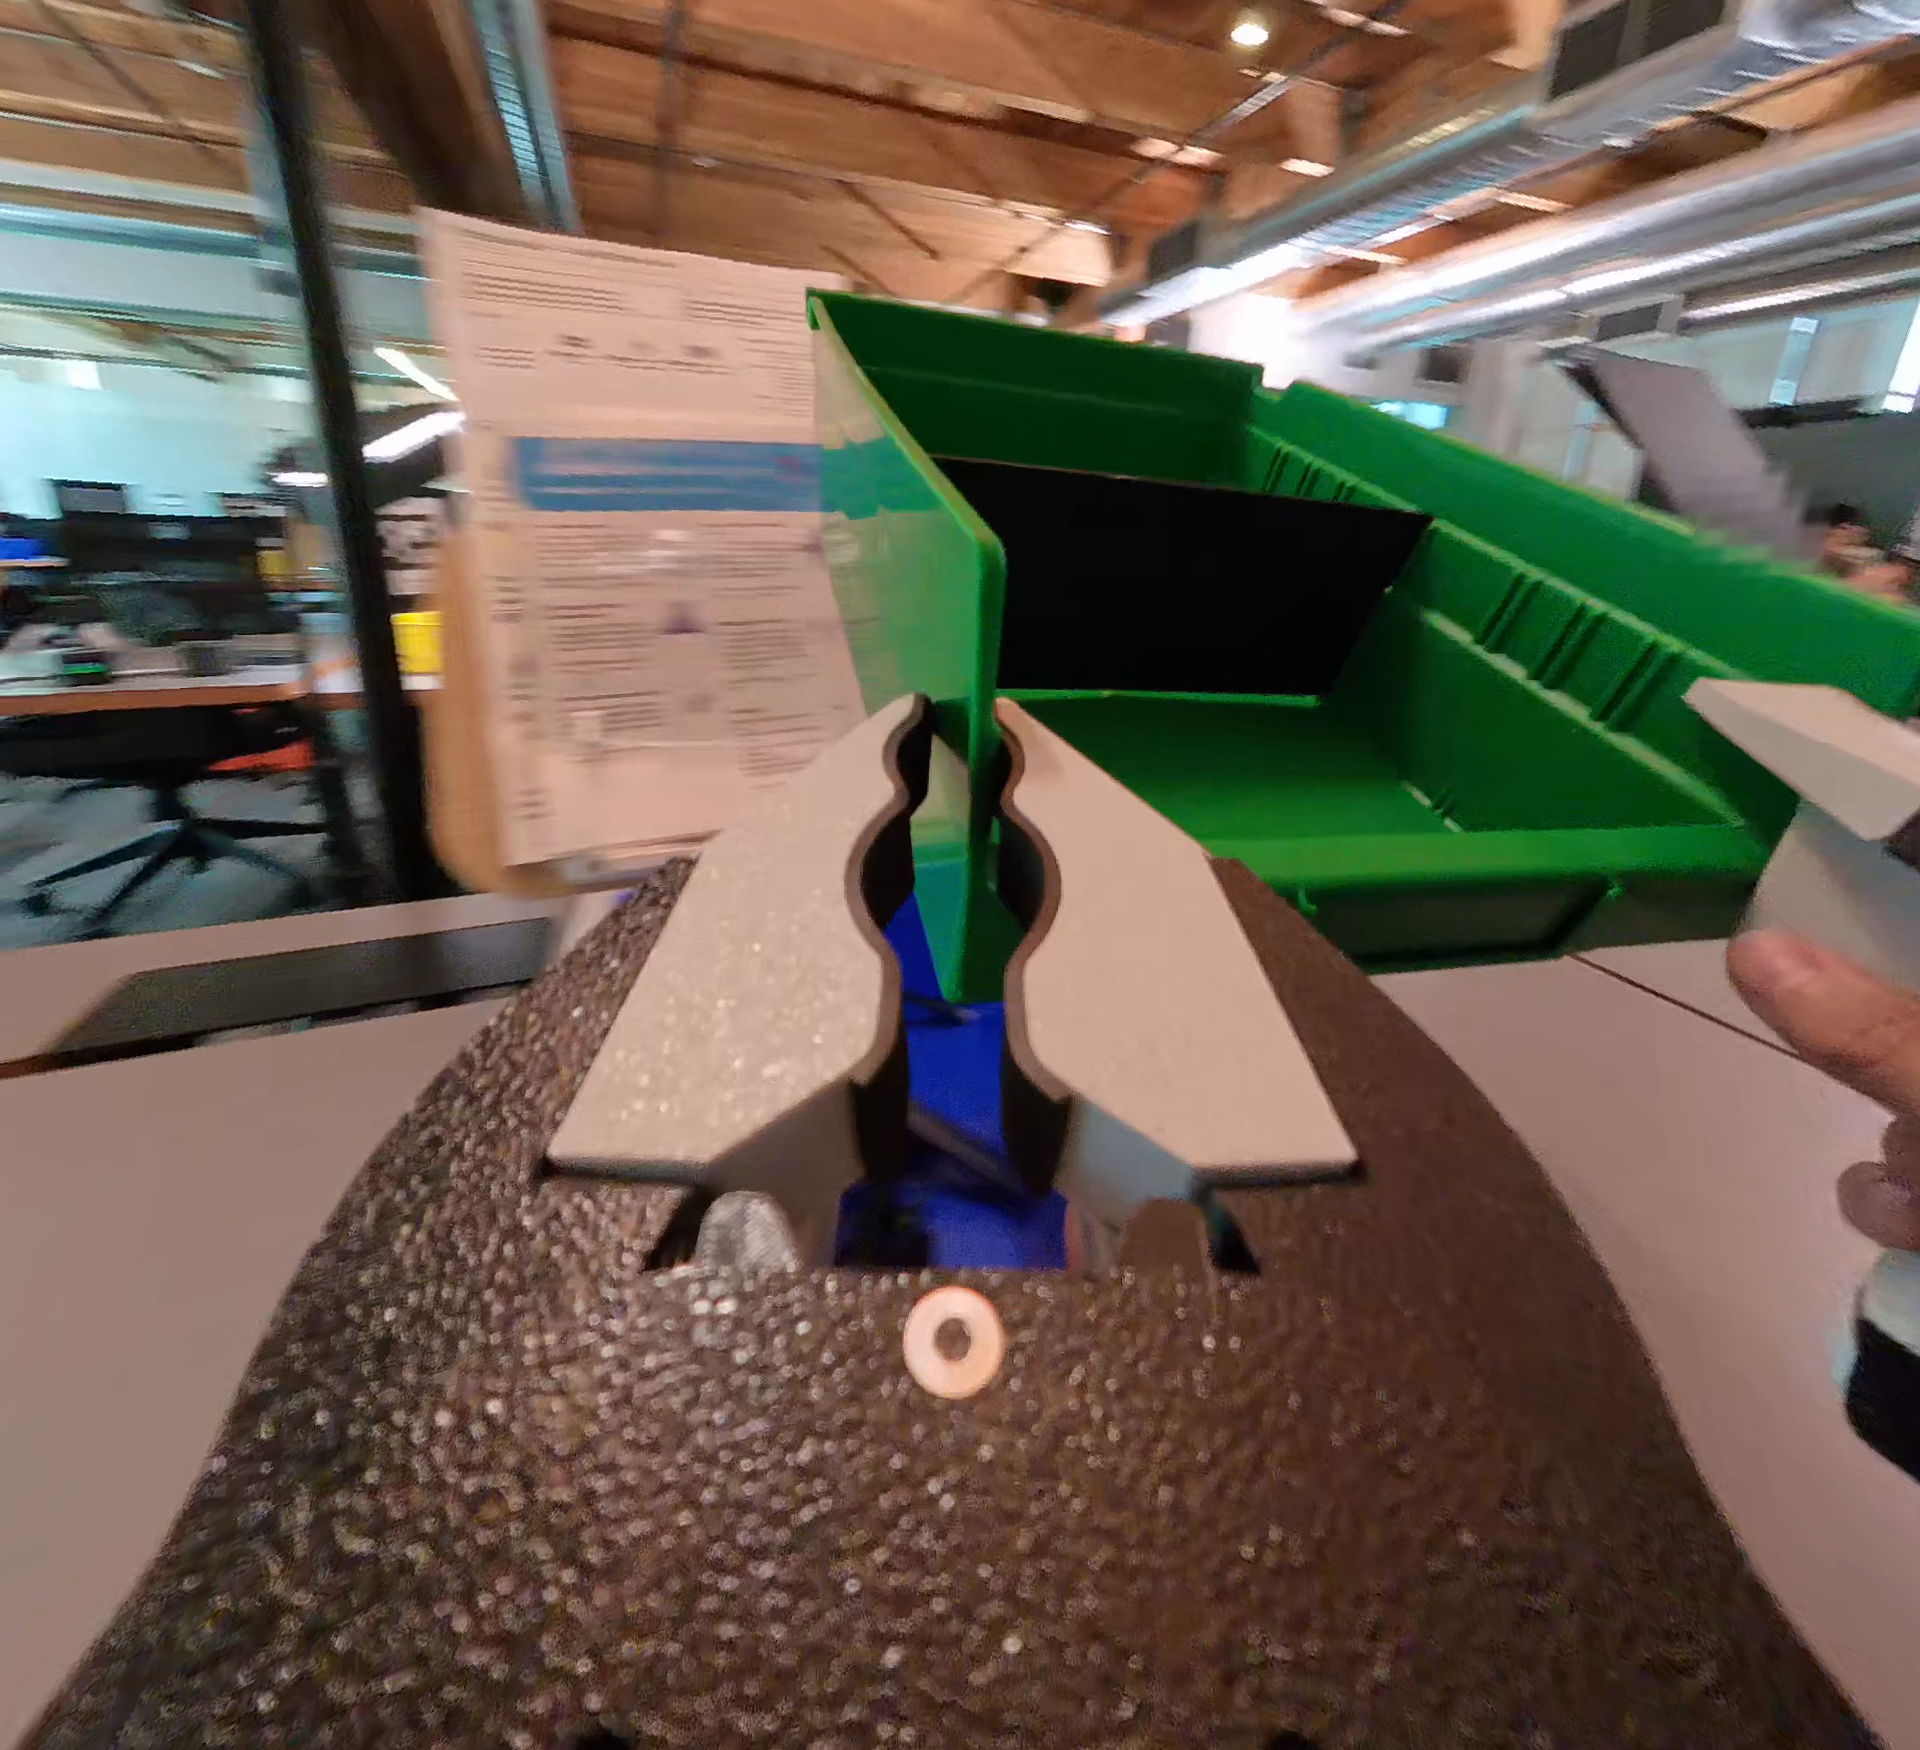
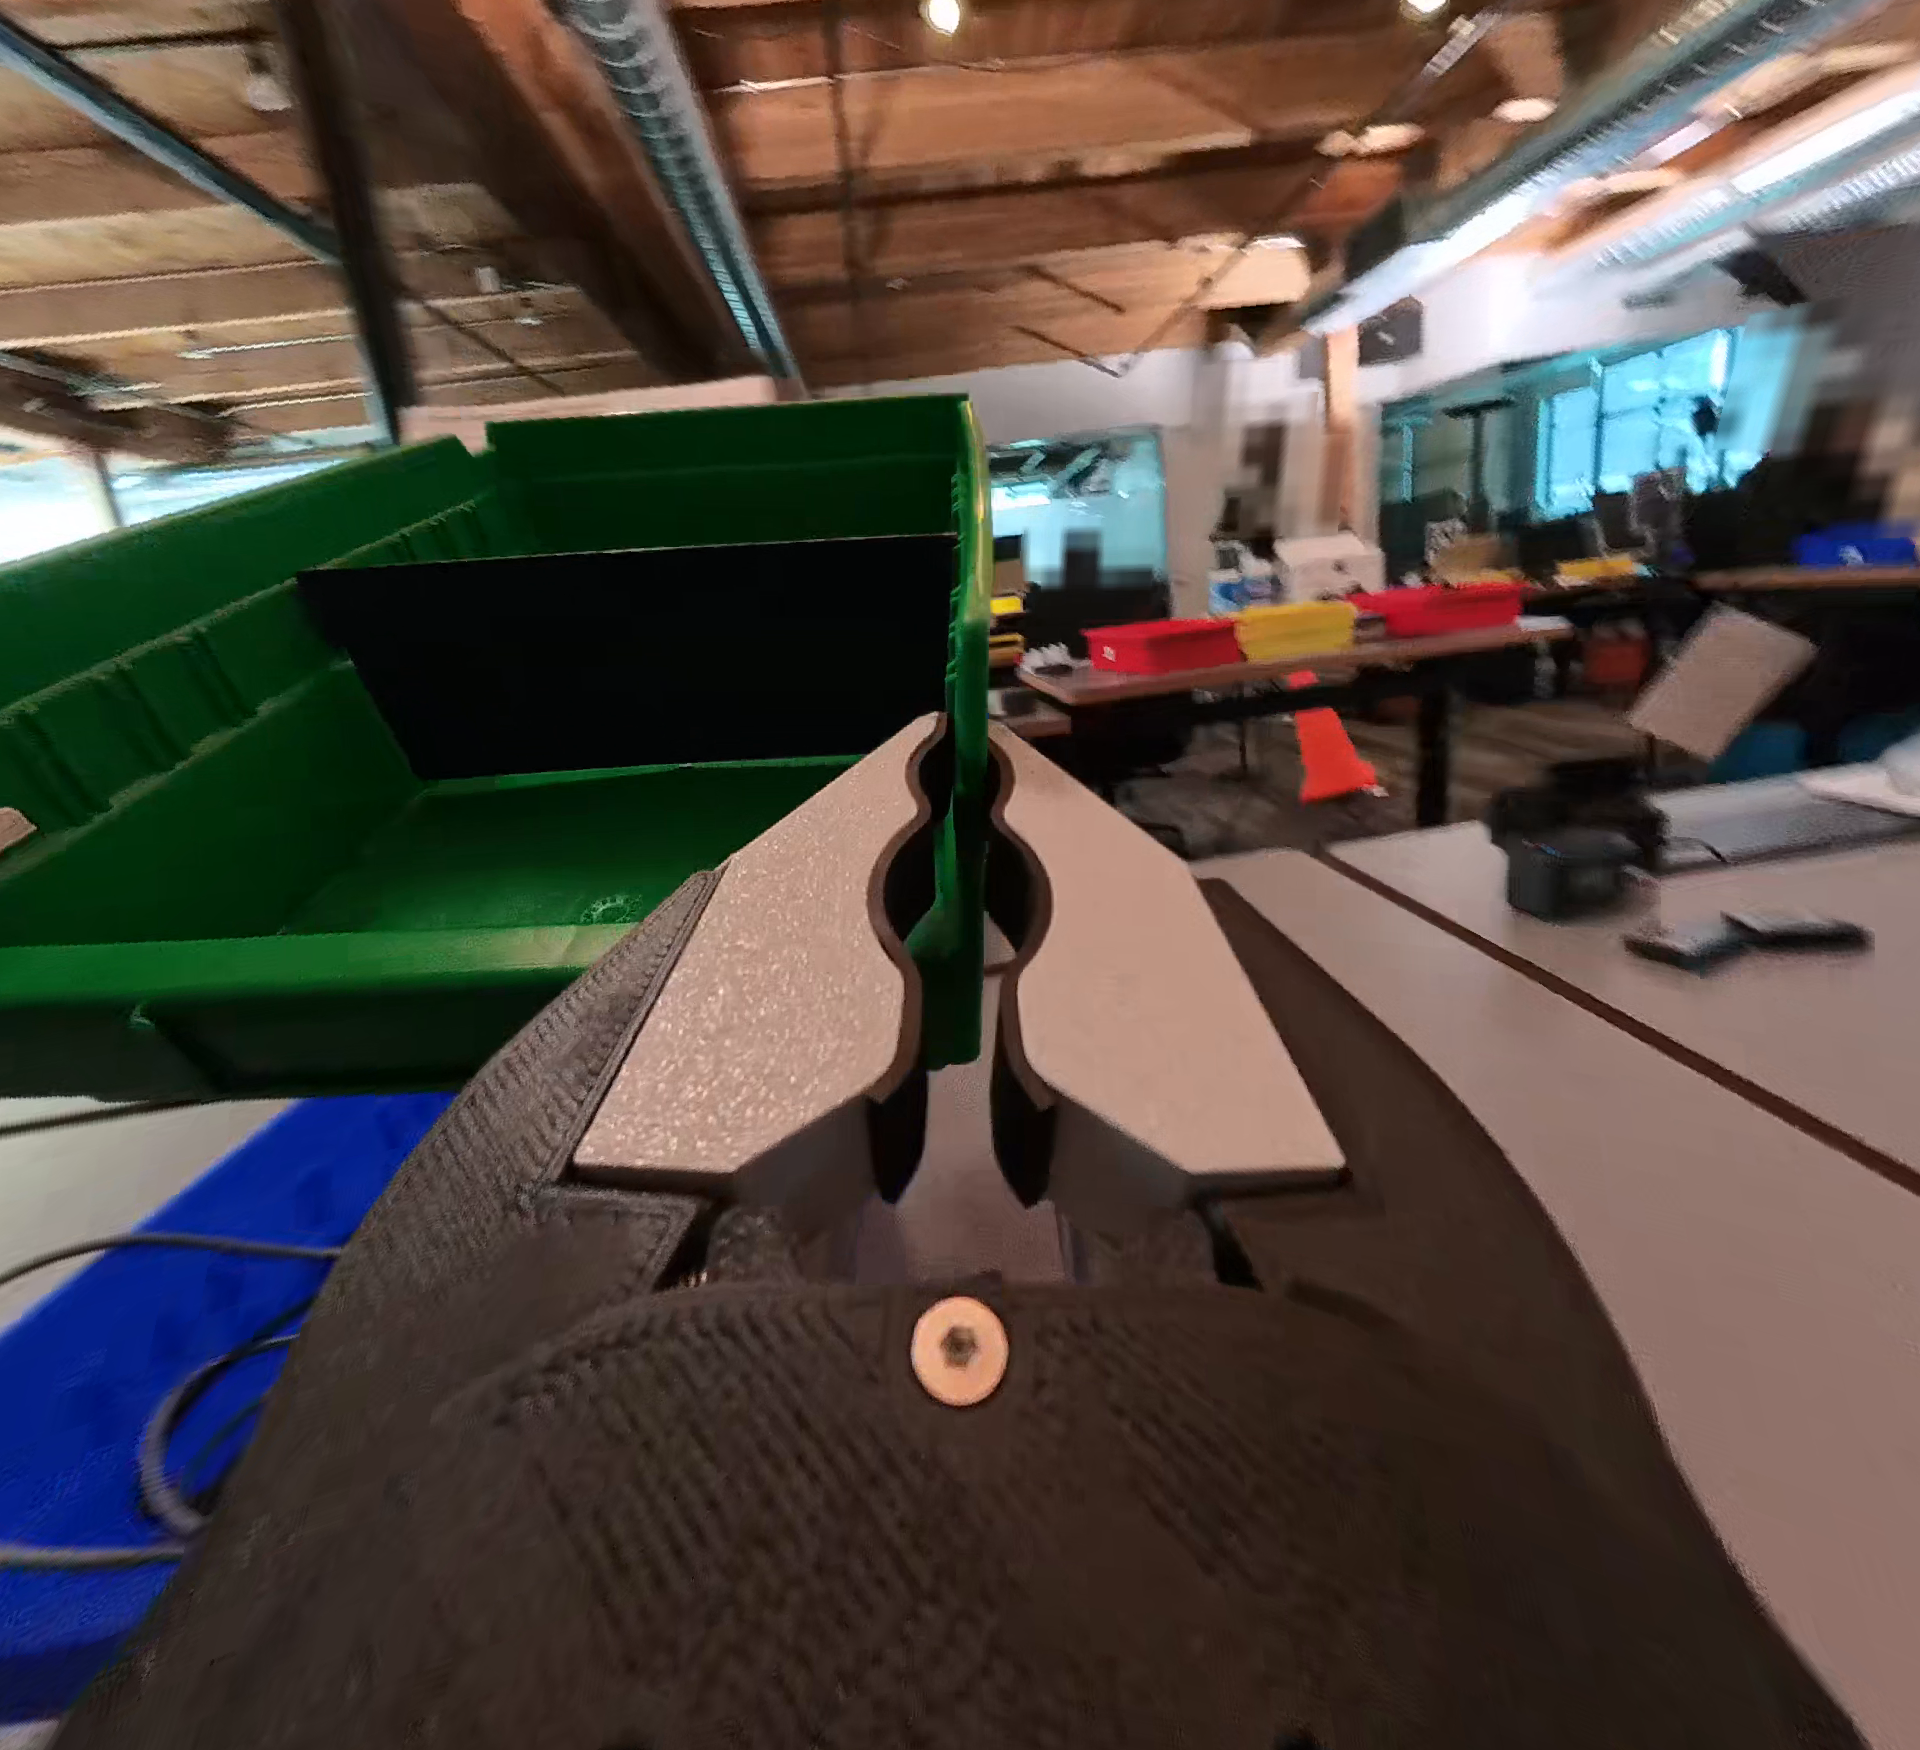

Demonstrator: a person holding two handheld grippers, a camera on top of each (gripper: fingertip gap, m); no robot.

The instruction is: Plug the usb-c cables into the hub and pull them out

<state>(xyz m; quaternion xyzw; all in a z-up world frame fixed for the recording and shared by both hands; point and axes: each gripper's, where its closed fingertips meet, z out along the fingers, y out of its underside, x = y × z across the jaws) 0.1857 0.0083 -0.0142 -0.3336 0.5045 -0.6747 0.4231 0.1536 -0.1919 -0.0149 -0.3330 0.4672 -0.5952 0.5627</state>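
Left tongs (image 1: 961, 724) clamped on green bin (image 1: 1195, 786) wall, right tongs (image 2: 966, 739) clamped on opposite wall, bin tilted.

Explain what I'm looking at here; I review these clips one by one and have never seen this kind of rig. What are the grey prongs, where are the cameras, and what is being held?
There is no robot arm. A person carries a hand-held gripper in each hand, and each carries a wide-angle camera looking forward along its two grey fingers, so each picture is one tool's own view.

In the left wrist view, the left hand-held gripper is shut on the left side wall of a green bin. In the right wrist view, the right hand-held gripper is shut on the bin's right side wall. The bin appears lifted and tilted, and it has a black divider inside.

Below lie a pale table, a blue mat and a thin black cable. No hub shows. At the left view's right edge, the person's hand appears.
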